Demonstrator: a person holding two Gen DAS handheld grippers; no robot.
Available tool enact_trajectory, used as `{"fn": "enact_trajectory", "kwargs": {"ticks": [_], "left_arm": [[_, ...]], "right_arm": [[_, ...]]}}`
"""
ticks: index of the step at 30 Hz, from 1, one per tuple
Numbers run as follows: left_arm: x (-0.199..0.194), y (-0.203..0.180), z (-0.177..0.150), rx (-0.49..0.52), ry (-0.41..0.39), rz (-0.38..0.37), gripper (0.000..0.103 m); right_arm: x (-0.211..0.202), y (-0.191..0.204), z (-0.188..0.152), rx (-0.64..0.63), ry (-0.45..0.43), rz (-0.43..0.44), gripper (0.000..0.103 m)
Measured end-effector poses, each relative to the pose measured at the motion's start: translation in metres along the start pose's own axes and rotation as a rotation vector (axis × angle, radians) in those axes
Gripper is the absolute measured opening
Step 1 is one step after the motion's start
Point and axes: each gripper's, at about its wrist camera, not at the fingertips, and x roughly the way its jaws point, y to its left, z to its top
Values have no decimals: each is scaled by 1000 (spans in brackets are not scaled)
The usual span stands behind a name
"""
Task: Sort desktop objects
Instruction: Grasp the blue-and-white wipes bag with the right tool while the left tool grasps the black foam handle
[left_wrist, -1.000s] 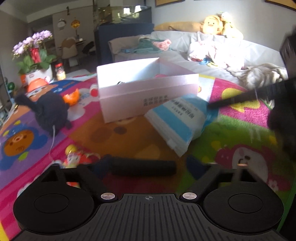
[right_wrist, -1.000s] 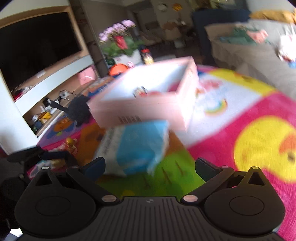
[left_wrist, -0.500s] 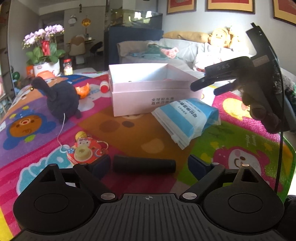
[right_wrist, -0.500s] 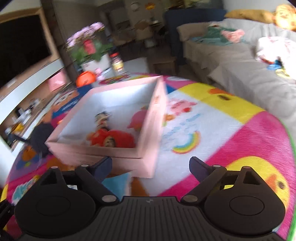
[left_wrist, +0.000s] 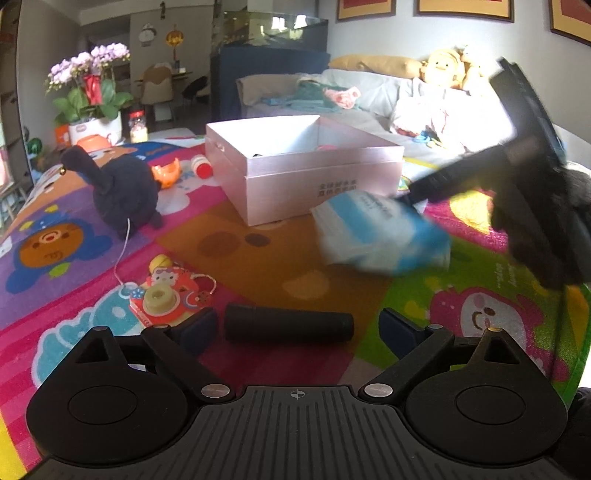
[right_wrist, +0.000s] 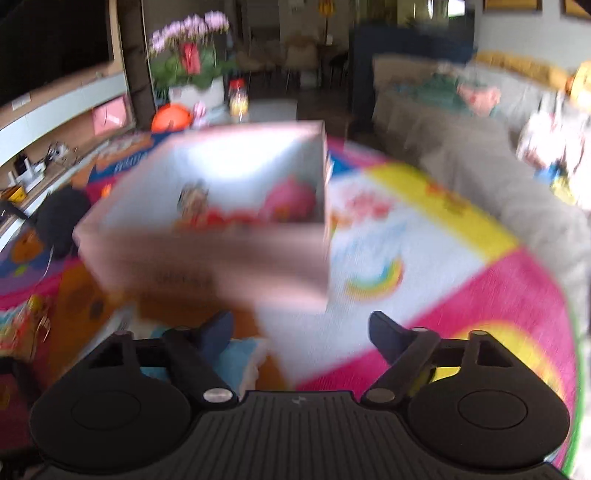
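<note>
Pack (left_wrist: 384, 234): soft, light, crinkly; lies beside box (left_wrist: 314, 184). We'd pinch an edge. Right gripper (right_wrist: 301, 328) closing, nothing gripped. Left gripper (left_wrist: 297, 326) opening, straddling tube (left_wrist: 288, 326).

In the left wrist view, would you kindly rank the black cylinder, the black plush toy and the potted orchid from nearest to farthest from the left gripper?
1. Black cylinder: lying crosswise between the opening jaws of the left gripper.
2. Black plush toy: left, mid-mat.
3. Potted orchid: far left, beyond the mat.
</note>
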Motion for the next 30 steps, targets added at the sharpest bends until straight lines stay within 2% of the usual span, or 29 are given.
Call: {"fn": "enact_trajectory", "kwargs": {"ticks": [2,4,8,10,13,15,16,17,20,27,30], "left_arm": [[0,0,0,4,0,0,99],[1,-1,0,6,3,-1,99],[1,-2,0,11,8,-3,99],[0,-3,0,18,6,2,99],[0,-6,-1,34,8,7,100],[1,-7,0,41,15,14,100],[1,-7,0,42,17,18,100],[2,-7,0,38,21,22,100],[7,-6,3,26,47,40,100],[18,-15,8,43,74,70,99],[16,-24,9,78,66,76,89]], "right_arm": [[-7,2,-12,4,68,107,82],[-25,7,-20,-33,76,196,82],[-57,18,-20,-75,-9,291,98],[-59,32,-18,-98,-11,350,98],[-45,57,-20,-107,49,414,98],[-30,70,-22,-86,112,449,91],[-25,75,-24,-92,126,451,73],[-24,78,-26,-113,129,436,64],[-32,72,-29,-124,93,397,60],[-52,28,-43,-70,77,315,60],[-61,18,-50,-74,73,292,59]]}}
